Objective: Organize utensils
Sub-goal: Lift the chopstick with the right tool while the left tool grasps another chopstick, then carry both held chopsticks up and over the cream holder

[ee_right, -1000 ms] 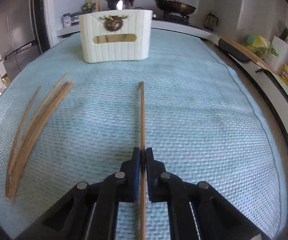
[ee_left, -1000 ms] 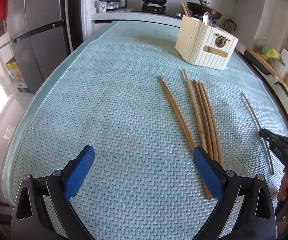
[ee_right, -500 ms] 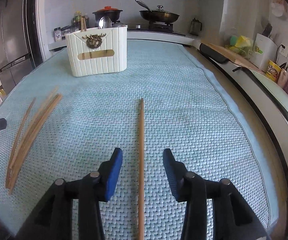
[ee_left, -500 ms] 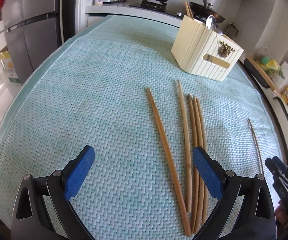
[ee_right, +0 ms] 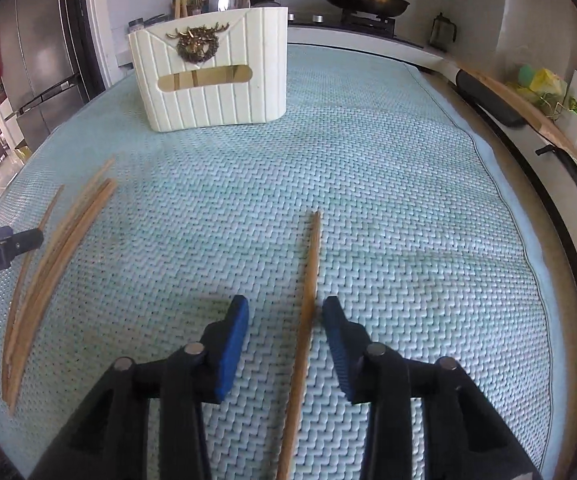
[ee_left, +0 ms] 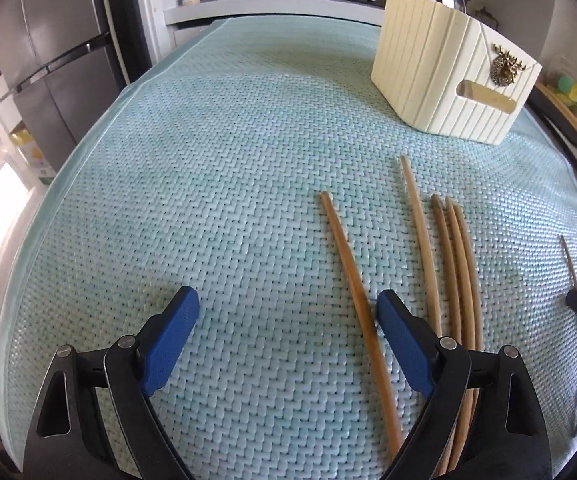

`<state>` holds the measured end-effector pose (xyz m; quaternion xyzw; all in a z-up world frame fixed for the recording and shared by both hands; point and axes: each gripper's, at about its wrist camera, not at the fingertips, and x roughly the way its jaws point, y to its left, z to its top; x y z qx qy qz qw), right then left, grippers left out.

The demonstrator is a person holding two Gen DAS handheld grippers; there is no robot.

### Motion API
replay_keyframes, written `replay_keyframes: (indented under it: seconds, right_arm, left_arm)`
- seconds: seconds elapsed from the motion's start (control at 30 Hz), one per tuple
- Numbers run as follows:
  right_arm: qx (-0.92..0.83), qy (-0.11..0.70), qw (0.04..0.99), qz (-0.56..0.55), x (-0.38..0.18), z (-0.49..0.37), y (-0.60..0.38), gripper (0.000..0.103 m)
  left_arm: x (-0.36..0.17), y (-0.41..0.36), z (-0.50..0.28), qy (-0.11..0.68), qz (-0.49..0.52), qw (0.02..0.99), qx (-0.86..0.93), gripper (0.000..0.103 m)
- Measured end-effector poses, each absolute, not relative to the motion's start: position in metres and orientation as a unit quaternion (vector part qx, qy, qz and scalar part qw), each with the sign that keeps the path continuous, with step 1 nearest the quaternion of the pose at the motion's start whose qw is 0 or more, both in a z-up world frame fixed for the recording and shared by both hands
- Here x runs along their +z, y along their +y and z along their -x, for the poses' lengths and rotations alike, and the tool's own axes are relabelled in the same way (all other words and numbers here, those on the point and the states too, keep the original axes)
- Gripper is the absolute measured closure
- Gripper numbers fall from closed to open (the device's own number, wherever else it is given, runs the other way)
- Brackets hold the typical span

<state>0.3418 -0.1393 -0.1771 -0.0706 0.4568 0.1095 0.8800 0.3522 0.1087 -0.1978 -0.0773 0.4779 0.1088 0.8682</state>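
Wooden chopstick (ee_right: pixel 307 304) lies on teal woven mat (ee_right: pixel 388 208) between right gripper (ee_right: pixel 284 316) pads, touching right pad; jaws closing, not yet pinching. Left gripper (ee_left: pixel 288 312) spread wide, closing; 1 chopstick (ee_left: pixel 352 280) just inside its right pad, 4 more chopsticks (ee_left: pixel 448 264) beyond it. Cream holder (ee_left: pixel 444 76) far ahead.

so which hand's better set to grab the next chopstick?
Likely right. The right tongs straddle the lone chopstick, closing, with one pad nearly on it. The left tongs gape wide, also closing, with the leftmost chopstick just inside one pad.
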Motion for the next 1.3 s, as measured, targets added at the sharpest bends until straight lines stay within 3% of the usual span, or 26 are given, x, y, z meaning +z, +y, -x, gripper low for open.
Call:
replay_keyframes:
  seconds: [0.1,0.2,0.3,0.33,0.57,1.1,1.3]
  right_arm:
    - [0.106,0.459,0.879,0.071,-0.176,-0.358,-0.138,0.095]
    - [0.109,0.462,0.878,0.065,-0.175,-0.371,-0.137,0.097]
    - [0.114,0.463,0.876,0.065,-0.175,-0.38,-0.134,0.097]
    - [0.116,0.463,0.877,0.065,-0.174,-0.383,-0.133,0.097]
    - [0.151,0.448,0.881,0.003,-0.154,-0.398,-0.147,0.097]
    - [0.233,0.306,0.921,-0.06,-0.04,-0.318,-0.171,0.097]
    - [0.251,0.266,0.927,-0.077,-0.022,-0.298,-0.175,0.097]
  left_arm:
    - [-0.195,0.113,-0.363,0.48,0.074,0.868,0.105,0.027]
    - [-0.194,0.115,-0.37,0.484,0.074,0.867,0.095,0.045]
    - [-0.191,0.109,-0.376,0.486,0.067,0.868,0.082,0.078]
    - [-0.191,0.108,-0.377,0.487,0.069,0.868,0.074,0.095]
    - [-0.179,0.111,-0.377,0.468,0.095,0.877,0.05,0.099]
    - [-0.047,0.114,-0.297,0.32,0.118,0.94,-0.005,0.099]
    - [-0.027,0.118,-0.28,0.293,0.121,0.948,-0.016,0.099]
